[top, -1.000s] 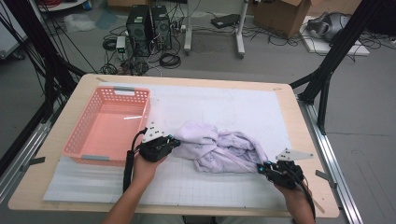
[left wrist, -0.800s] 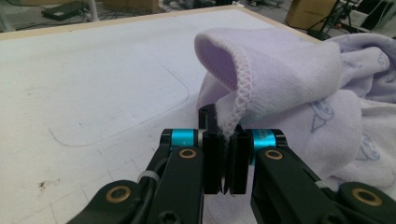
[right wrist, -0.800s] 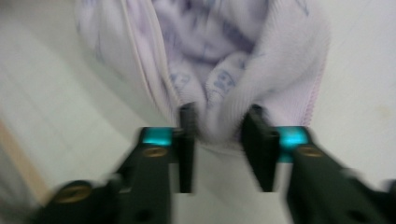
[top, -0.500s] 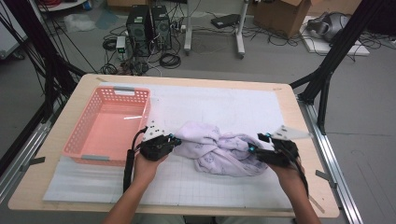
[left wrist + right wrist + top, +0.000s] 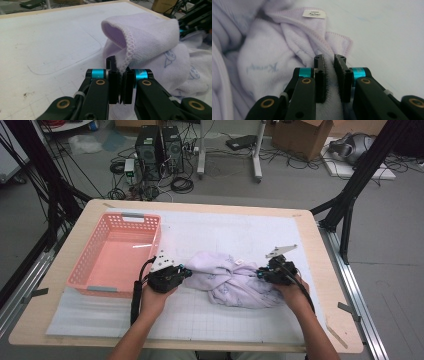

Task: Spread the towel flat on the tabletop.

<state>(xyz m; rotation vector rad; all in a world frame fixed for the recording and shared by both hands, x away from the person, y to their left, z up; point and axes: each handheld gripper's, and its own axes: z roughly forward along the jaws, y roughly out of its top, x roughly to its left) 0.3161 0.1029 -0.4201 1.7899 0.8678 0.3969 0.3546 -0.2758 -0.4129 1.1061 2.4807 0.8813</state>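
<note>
- Lilac towel bunched mid-counter, right of pink basket.
- Left tongs clamped on towel's stitched hem.
- Right tongs, having just been closing, pinching a fold at towel's right edge.

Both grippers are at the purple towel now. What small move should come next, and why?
Probably draw the two hands apart to stretch the towel flat. The left gripper is shut on a stitched edge, and the right gripper, whose jaws have just been closing, pinches a fold near the label. The towel lies bunched between them.
</note>
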